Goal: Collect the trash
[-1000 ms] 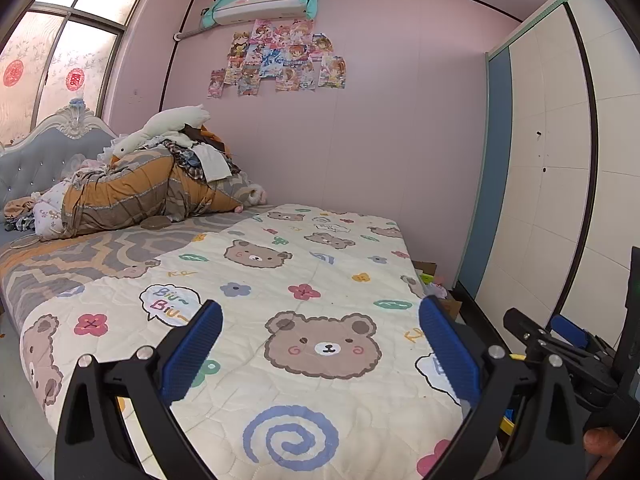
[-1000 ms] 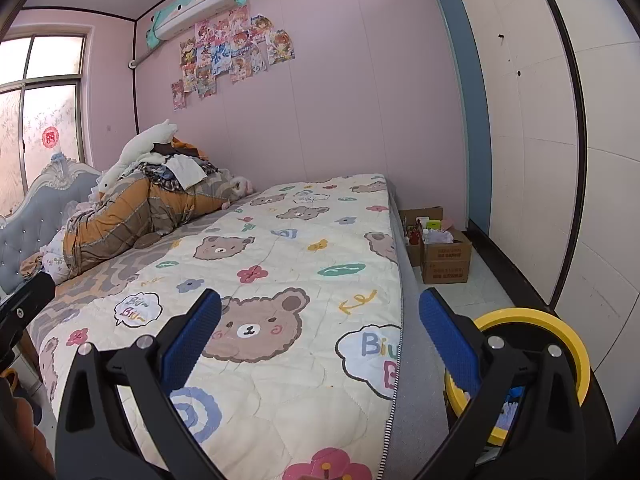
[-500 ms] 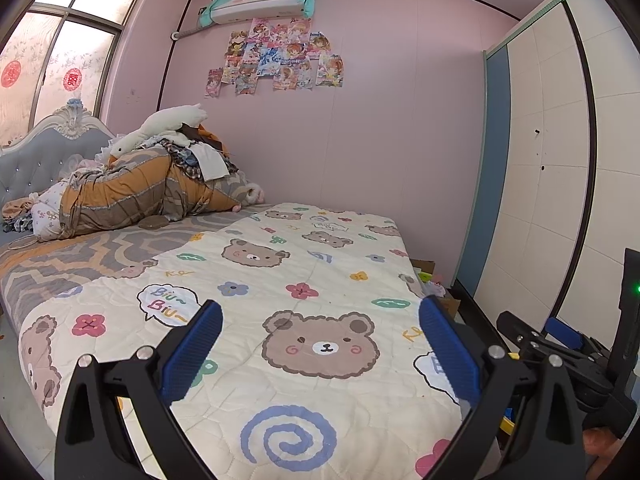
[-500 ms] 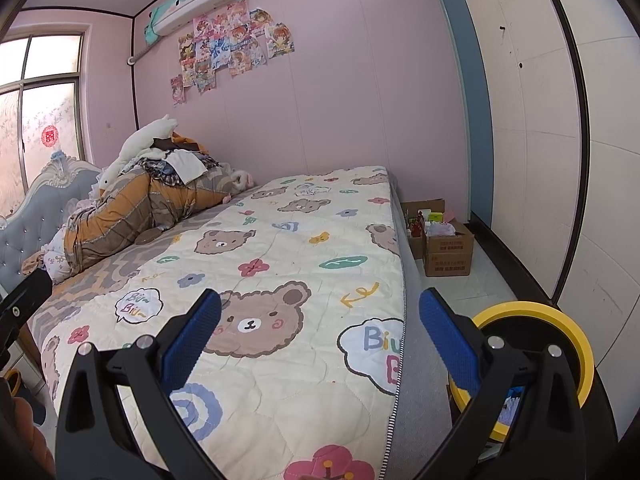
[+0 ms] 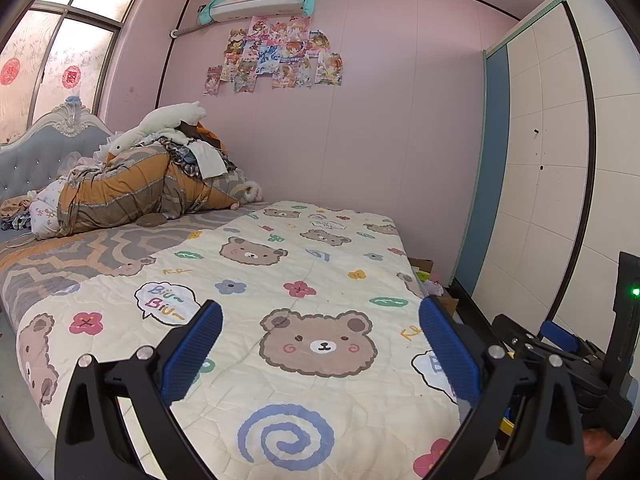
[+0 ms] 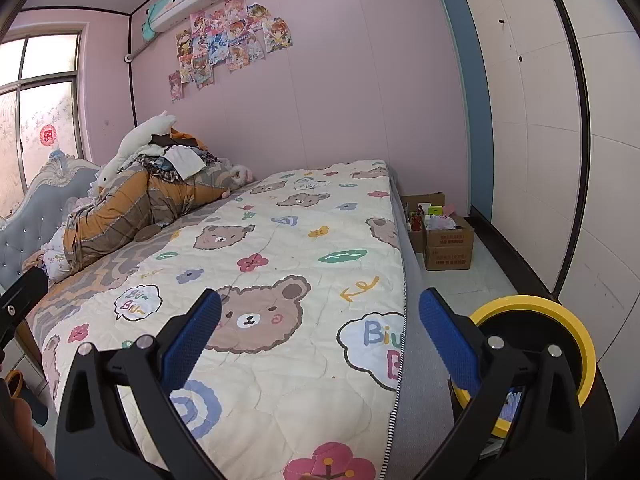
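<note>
My left gripper point(image 5: 320, 344) is open above the foot of a bed point(image 5: 280, 280) with a bear-print quilt, nothing between its blue pads. My right gripper point(image 6: 320, 340) is open too, over the bed's right edge. A black bin with a yellow rim point(image 6: 560, 320) stands on the floor at the lower right of the right wrist view, partly behind the right finger; something with a blue print lies inside it. No loose trash shows on the quilt. The right gripper's body point(image 5: 560, 356) appears at the right edge of the left wrist view.
A heap of bedding, clothes and a white plush point(image 5: 140, 184) fills the head of the bed by the grey headboard point(image 5: 36, 156). Cardboard boxes point(image 6: 444, 236) with small items sit on the floor by the pink wall. White wardrobe doors point(image 6: 560, 140) line the right side.
Both views have drifted slightly; the bed sits a little lower and nearer in the frames. Both grippers stay open and hold nothing.
</note>
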`<state>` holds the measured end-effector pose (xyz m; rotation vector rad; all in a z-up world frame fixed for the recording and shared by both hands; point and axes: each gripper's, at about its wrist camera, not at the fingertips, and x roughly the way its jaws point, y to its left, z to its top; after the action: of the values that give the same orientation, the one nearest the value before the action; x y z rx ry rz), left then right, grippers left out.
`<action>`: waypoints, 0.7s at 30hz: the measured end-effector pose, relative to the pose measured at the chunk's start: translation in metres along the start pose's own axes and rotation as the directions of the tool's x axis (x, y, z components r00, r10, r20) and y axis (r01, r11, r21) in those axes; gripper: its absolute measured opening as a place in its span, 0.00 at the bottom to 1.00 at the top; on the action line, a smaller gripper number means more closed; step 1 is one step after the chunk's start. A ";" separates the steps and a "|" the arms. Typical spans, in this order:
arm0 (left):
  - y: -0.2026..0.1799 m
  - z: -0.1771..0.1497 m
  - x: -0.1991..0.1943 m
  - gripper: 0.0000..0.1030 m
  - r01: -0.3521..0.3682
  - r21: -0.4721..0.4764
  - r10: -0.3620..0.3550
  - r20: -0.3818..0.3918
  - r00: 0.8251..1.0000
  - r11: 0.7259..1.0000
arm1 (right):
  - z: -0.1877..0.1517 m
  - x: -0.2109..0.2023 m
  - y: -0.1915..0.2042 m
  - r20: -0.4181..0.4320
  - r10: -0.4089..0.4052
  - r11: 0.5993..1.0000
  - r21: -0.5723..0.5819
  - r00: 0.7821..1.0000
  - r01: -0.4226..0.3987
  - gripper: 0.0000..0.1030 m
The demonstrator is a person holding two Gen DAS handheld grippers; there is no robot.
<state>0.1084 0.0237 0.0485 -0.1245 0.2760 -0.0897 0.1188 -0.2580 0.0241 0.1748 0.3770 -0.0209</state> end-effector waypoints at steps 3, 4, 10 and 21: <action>0.000 0.000 0.001 0.92 0.002 -0.002 -0.002 -0.002 1.000 1.000 | 0.000 0.000 0.000 -0.003 -0.001 1.000 0.001 1.000 0.001 0.92; 0.000 0.000 0.001 0.92 0.002 -0.002 -0.002 -0.003 1.000 1.000 | -0.001 0.001 -0.001 -0.004 -0.001 1.000 0.002 1.000 0.001 0.92; 0.002 -0.001 0.005 0.92 0.002 -0.005 -0.002 -0.008 1.000 1.000 | -0.002 0.003 -0.001 -0.014 -0.004 1.000 0.008 1.000 0.004 0.92; 0.005 -0.002 0.007 0.92 0.006 -0.005 -0.006 -0.012 1.000 1.000 | -0.004 0.006 -0.002 -0.020 -0.005 1.000 0.009 1.000 0.005 0.92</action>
<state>0.1150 0.0281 0.0436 -0.1300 0.2875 -0.0953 0.1233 -0.2595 0.0179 0.1835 0.3970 -0.0264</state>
